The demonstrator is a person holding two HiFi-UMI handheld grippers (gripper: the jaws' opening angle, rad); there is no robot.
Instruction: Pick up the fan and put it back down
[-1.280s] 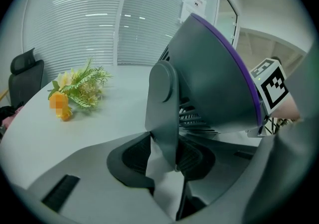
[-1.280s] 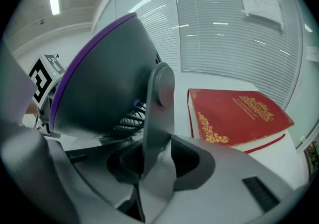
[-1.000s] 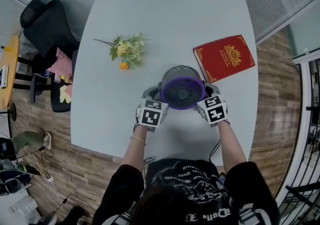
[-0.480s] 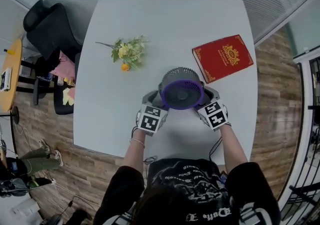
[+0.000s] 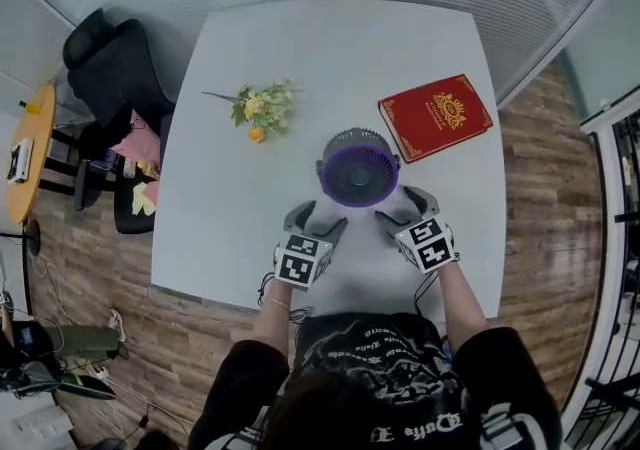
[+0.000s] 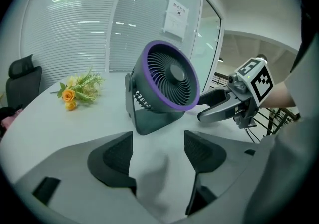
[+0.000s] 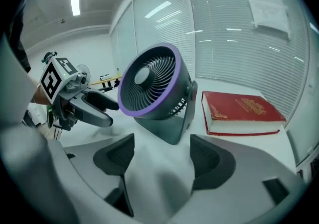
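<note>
White desk (image 5: 220, 238) is backed by glass walls with blinds. Flowers (image 5: 262, 108) are laid toward its left edge. By the front edge the left gripper (image 5: 318, 219) is held, its jaws just opened wide, with nothing between them. At the desk's middle the fan (image 5: 358, 168) is set upright, just beyond both grippers and clear of them. The right gripper (image 5: 404, 210) is held likewise, jaws just spread wide and empty. A book (image 5: 435, 116) is laid near the right edge.

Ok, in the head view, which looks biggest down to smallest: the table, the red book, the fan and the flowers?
1. white table
2. red book
3. fan, close to the book and taller, so unsure
4. bunch of flowers
</note>
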